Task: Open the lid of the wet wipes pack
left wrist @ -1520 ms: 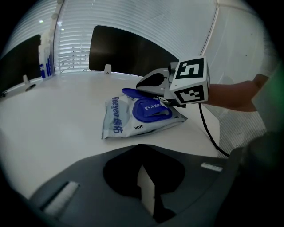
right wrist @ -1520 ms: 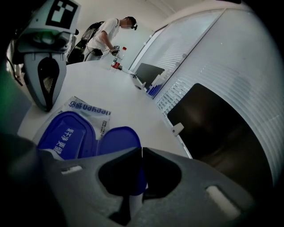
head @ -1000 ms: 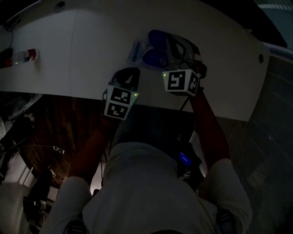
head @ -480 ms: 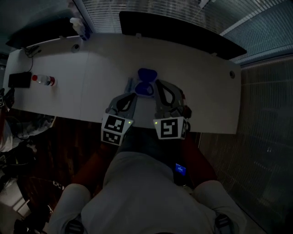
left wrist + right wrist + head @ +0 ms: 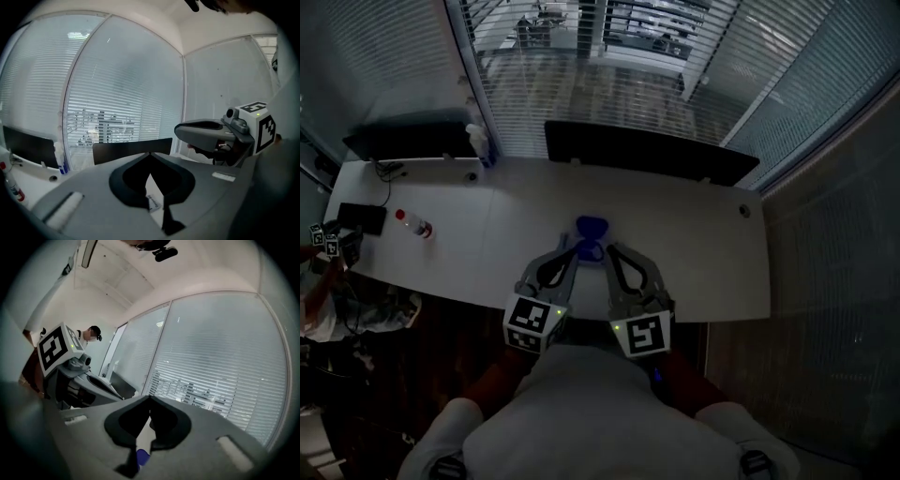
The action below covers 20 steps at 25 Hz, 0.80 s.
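The wet wipes pack (image 5: 584, 247) lies mid-table in the head view, small and dim, with its blue lid (image 5: 592, 226) standing open at the far end. My left gripper (image 5: 571, 247) and right gripper (image 5: 607, 249) are held side by side over the near half of the white table (image 5: 703, 253), tips pointing at the pack from either side. Both have their jaws closed tip to tip with nothing between them. In the left gripper view a white printed strip (image 5: 153, 201) shows through the jaw opening. In the right gripper view a bit of blue (image 5: 142, 457) shows below the jaws.
A water bottle with a red cap (image 5: 414, 223) and a black device (image 5: 362, 218) lie at the table's left end. A spray bottle (image 5: 478, 141) and a dark chair back (image 5: 647, 152) stand behind the table, before a blind-covered glass wall. A person (image 5: 93, 335) stands at the left.
The head view has pulled up and back, showing the whole table and window. Both grippers have drawn back from the pack toward the near edge; the blue lid stays open.
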### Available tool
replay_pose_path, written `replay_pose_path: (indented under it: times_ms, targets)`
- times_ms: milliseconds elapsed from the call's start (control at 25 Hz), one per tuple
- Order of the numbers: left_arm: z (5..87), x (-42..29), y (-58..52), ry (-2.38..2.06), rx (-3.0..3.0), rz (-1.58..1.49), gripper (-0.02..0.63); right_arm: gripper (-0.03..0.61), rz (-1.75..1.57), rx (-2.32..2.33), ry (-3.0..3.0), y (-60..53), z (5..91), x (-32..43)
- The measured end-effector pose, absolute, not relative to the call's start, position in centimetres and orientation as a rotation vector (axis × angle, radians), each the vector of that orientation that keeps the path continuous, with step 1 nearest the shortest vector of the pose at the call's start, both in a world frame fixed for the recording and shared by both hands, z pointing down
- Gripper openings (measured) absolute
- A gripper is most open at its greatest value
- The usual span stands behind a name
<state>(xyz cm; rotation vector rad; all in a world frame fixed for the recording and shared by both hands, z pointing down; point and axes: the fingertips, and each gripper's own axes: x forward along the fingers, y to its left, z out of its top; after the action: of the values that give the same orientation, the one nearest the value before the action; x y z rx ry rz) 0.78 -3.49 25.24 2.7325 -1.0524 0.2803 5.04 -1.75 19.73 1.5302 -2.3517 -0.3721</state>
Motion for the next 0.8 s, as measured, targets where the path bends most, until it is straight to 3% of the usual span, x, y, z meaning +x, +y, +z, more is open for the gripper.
replay_pose_path:
  times_ms: [800]
  targets:
    - [22.8, 2.5, -0.2, -1.003, 2.775, 0.112, 0.003, 0.0, -0.182, 1.717, -2.489, 2.7, 18.1, 7.2]
